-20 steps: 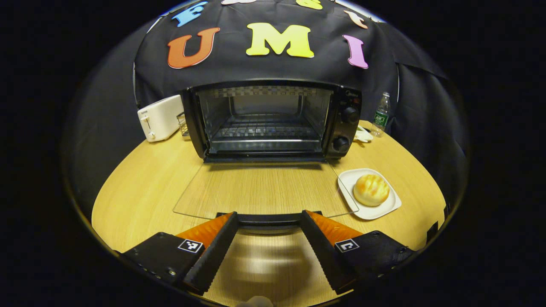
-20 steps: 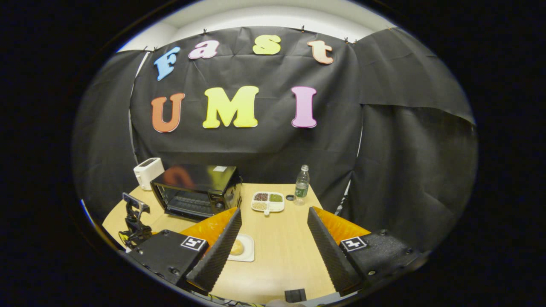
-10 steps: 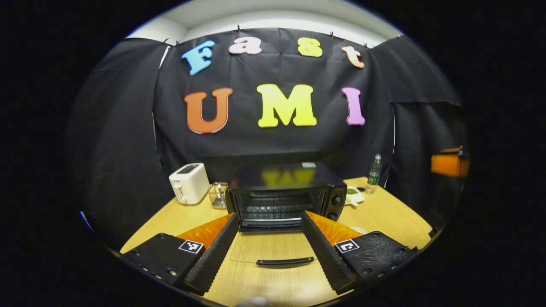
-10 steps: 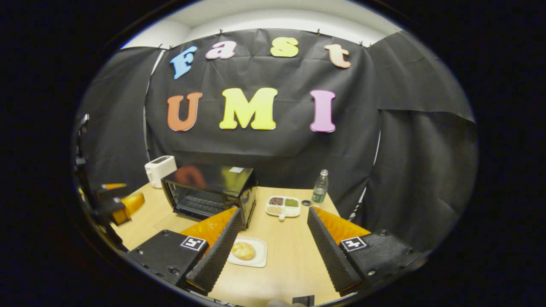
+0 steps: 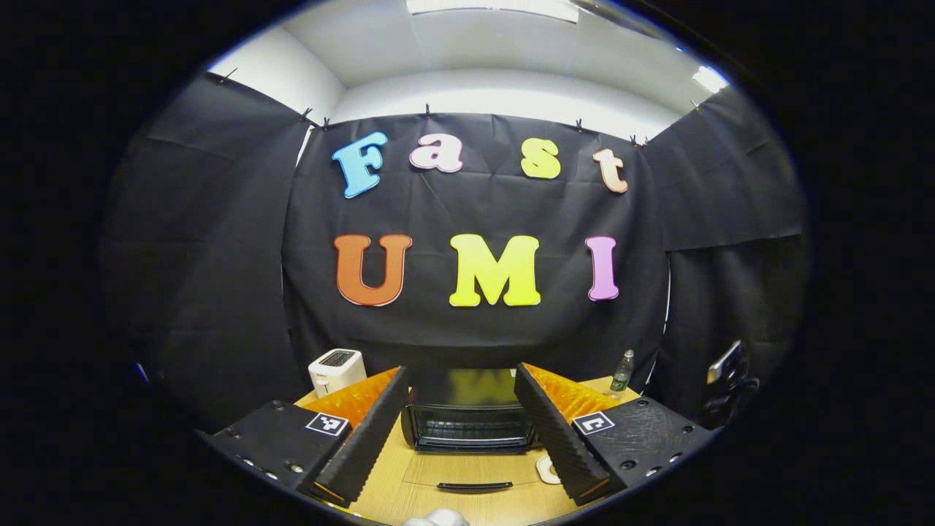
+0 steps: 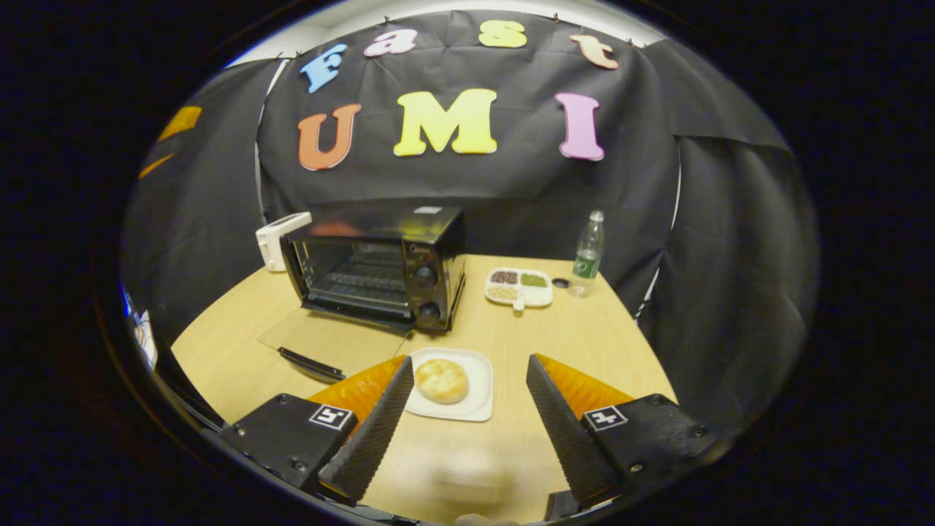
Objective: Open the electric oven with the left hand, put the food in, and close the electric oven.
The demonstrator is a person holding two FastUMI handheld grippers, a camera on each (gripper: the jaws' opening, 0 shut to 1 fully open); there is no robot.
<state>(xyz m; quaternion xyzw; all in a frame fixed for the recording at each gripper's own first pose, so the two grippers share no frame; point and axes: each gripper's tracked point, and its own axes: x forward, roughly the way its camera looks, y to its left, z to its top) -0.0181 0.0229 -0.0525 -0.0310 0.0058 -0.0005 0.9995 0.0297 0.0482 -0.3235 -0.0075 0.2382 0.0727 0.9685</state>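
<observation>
Reaching our wide-open right tool [image 6: 464, 431] toward the bun [image 6: 441, 380], we risk crushing it or sliding its plate [image 6: 478, 394] toward the oven's [image 6: 380, 267] lowered door [image 6: 332, 342].

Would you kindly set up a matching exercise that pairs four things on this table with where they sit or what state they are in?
Column one:
1. oven door
2. bun
3. water bottle
4. toaster

Column two:
A. upright near the booth wall, right of the divided dish
B. folded down flat on the table
C. behind the oven's left side
D. on a white plate in front of the oven

Pairs: 1-B, 2-D, 3-A, 4-C
</observation>
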